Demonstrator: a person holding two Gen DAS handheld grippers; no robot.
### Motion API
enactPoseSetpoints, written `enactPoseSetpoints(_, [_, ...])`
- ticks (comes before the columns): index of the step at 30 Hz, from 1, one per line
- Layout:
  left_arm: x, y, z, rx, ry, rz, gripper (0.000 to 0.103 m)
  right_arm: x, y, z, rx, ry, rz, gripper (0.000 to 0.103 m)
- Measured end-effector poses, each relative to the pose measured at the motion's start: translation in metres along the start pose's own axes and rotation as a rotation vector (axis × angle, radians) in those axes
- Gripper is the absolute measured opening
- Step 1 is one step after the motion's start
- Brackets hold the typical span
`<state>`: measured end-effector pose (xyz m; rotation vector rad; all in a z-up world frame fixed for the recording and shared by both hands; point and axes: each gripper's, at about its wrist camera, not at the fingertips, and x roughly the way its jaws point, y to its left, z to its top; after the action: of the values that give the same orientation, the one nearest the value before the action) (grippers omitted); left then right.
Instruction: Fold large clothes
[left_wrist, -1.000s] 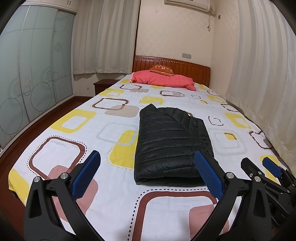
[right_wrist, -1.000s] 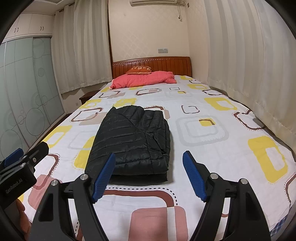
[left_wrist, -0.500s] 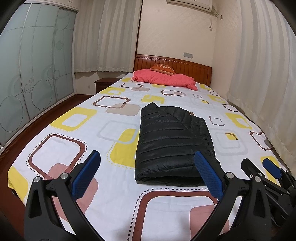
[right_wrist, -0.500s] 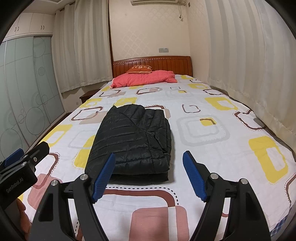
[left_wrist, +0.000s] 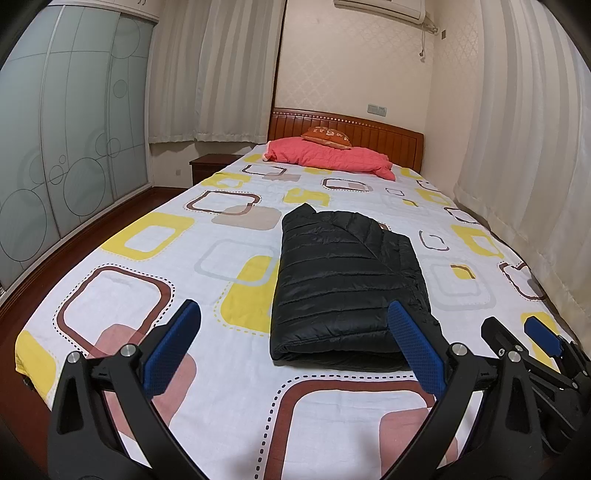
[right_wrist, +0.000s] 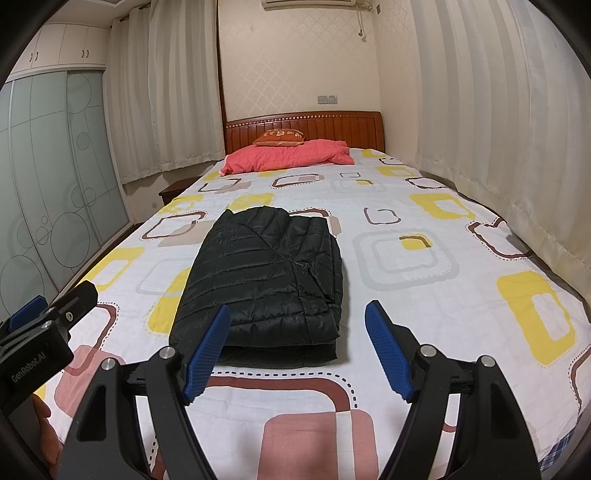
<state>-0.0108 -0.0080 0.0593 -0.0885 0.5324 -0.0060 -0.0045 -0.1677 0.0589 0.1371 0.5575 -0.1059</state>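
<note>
From my left wrist camera I see the black quilted jacket lying folded into a thick rectangle on the bed, roughly in the middle of the mattress and a little toward the foot end. Its folded edge faces me, and the layers stack neatly with a collar corner poking up at the far left. The sheet under it is white with yellow, brown and pink rounded squares.

My left gripper hangs above the foot of the bed with its blue pads spread wide, nothing between them; the jacket's near edge sits just beyond the right pad, apart from it. In the right wrist view, my right gripper is likewise wide apart and holding nothing, with the jacket's near right corner showing in the gap beyond the pads, not touched by either. Each gripper shows at the edge of the other's camera, so they are side by side.

At the head of the bed a coral-pink quilt lies bunched against the wooden headboard, with a small orange cushion resting on top of it. Pale curtains hang along the right side, frosted sliding doors line the left
</note>
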Motion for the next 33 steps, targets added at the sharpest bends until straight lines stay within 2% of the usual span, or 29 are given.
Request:
enactPoseSetpoints(14, [-0.005,-0.002,0.002,0.01,-0.036,0.024,0.101,0.0,0.0,0.0,-0.002,-0.001,0.002,0.075])
enactPoseSetpoints(23, [-0.009,-0.007,0.003,0.038,-0.068,-0.01,0.101,0.0,0.001,-0.001,-0.002,-0.001,0.003,0.075])
enactPoseSetpoints(28, [-0.008,-0.01,0.002,0.05,-0.061,0.012,0.101,0.0,0.001,-0.002,-0.002,0.002,0.005,0.075])
enactPoseSetpoints(33, [-0.002,-0.007,0.004,0.034,-0.044,-0.014,0.101,0.001,0.001,-0.003,-0.003,0.005,0.007,0.075])
